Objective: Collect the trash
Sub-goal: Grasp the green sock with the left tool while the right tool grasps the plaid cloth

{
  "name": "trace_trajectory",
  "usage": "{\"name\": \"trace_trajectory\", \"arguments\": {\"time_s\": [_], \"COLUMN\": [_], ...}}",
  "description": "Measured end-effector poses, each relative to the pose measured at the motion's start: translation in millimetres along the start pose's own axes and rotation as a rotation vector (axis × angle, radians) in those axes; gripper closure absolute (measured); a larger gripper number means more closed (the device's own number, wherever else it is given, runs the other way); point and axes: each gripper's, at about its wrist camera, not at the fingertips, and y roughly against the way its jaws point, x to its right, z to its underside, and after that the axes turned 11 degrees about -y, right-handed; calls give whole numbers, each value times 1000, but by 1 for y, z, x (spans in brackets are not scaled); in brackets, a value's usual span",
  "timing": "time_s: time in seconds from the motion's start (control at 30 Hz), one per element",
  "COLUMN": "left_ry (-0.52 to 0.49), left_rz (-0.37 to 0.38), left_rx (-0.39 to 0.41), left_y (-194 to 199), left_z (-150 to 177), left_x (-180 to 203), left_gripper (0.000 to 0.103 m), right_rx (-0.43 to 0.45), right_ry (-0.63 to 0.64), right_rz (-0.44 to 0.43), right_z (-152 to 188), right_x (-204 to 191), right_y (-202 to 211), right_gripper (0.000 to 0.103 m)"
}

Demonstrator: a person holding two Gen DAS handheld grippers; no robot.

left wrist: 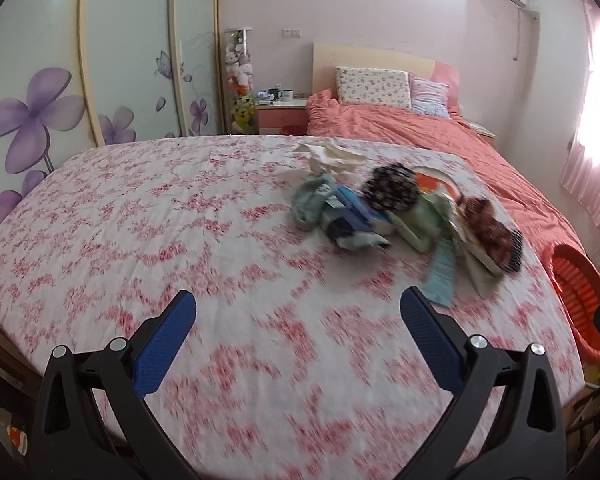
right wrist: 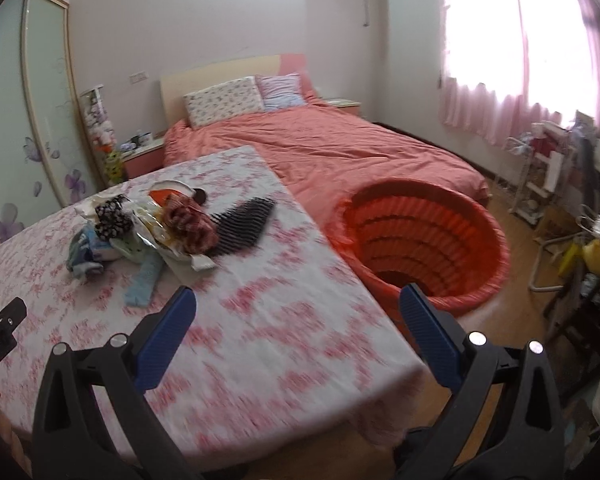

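Note:
A pile of trash (left wrist: 396,212) lies on the table with the pink-flowered cloth (left wrist: 180,220): crumpled wrappers, a black-and-white spotted piece, a pale blue strip, white paper. It also shows in the right wrist view (right wrist: 160,228), with a black striped piece (right wrist: 246,220) beside it. An orange basket (right wrist: 424,240) stands on the floor right of the table, and its rim shows in the left wrist view (left wrist: 576,284). My left gripper (left wrist: 298,312) is open and empty above the cloth, short of the pile. My right gripper (right wrist: 298,312) is open and empty over the table's right edge.
A bed with a coral cover (right wrist: 340,148) stands behind the table. A nightstand (left wrist: 282,114) holds mugs. A wardrobe with flower doors (left wrist: 100,80) is on the left. Shelves and clutter (right wrist: 572,200) line the right wall under the window.

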Motion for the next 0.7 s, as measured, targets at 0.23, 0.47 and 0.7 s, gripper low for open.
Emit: {"name": "trace_trajectory", "arguments": {"time_s": [0.23, 0.47, 0.7], "left_ry": [-15, -16, -49], "left_rz": [3, 53, 107], "left_rx": [-6, -32, -105], "left_y": [-43, -91, -142], "left_z": [-26, -47, -64], "left_x": [-21, -38, -38], "left_gripper": [2, 2, 14], "right_rx": [-47, -144, -197], "right_ry": [-5, 0, 58], "right_rz": [-143, -227, -233], "right_z": [-28, -40, -38], "right_x": [-38, -72, -102], "right_y": [-52, -110, -145], "right_gripper": [5, 26, 42]}}
